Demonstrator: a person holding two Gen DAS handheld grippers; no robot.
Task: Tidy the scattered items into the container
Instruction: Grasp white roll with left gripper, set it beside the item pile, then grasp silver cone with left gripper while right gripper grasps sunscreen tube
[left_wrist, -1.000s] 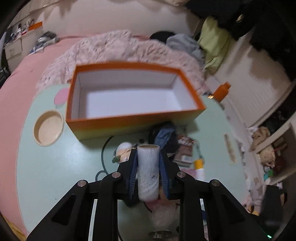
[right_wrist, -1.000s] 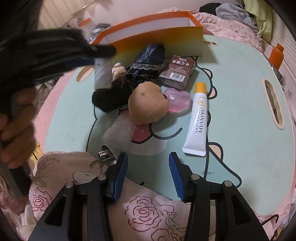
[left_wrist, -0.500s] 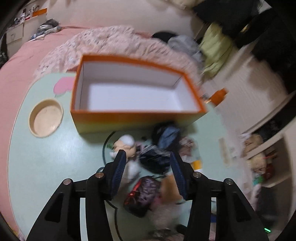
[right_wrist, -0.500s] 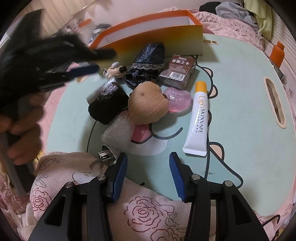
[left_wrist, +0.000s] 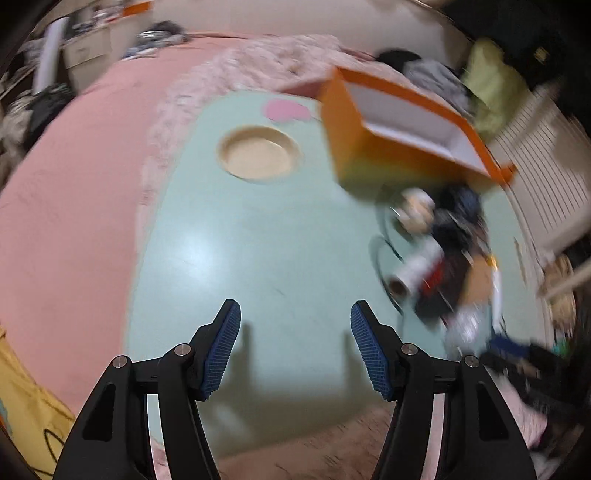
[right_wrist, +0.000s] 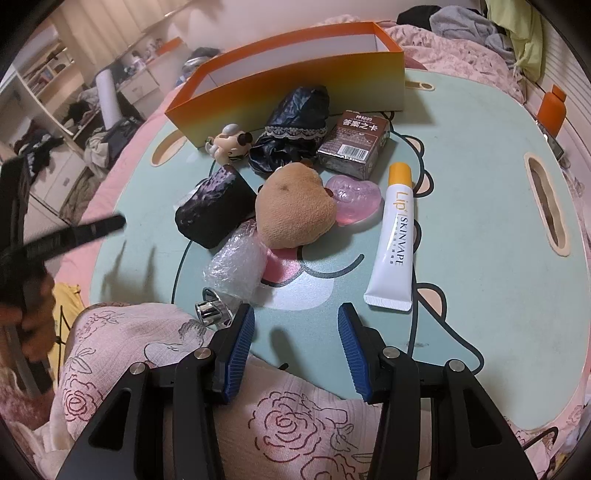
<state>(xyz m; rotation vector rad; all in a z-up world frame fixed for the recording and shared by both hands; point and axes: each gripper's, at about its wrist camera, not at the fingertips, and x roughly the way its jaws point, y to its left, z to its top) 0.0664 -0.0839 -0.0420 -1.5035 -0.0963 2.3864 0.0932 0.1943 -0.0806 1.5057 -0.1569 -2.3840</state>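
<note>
The orange box (left_wrist: 402, 136) stands at the back of the mint table, its white inside showing nothing in it. In front of it lie a mouse figurine (right_wrist: 231, 142), dark lacy cloth (right_wrist: 295, 122), brown card box (right_wrist: 354, 147), tan plush heart (right_wrist: 295, 206), pink heart (right_wrist: 356, 197), lip tube (right_wrist: 393, 240), black pouch (right_wrist: 214, 210) and bubble-wrap bundle (right_wrist: 234, 266). A white roll (left_wrist: 413, 269) lies at the pile's left edge. My left gripper (left_wrist: 295, 310) hangs over bare table left of the pile, jaws opening, nothing between them. My right gripper (right_wrist: 295, 312) is open at the near edge.
A round recess (left_wrist: 258, 153) is sunk into the table (left_wrist: 240, 251) left of the box. A floral cloth (right_wrist: 147, 350) covers the near edge under my right gripper, with a metal fitting (right_wrist: 210, 310) beside it. An orange bottle (right_wrist: 550, 110) stands off the far right.
My left gripper let go of the white roll, which now lies by the pile. It opened wide and swung left, away from the box. The right gripper has stayed put.
</note>
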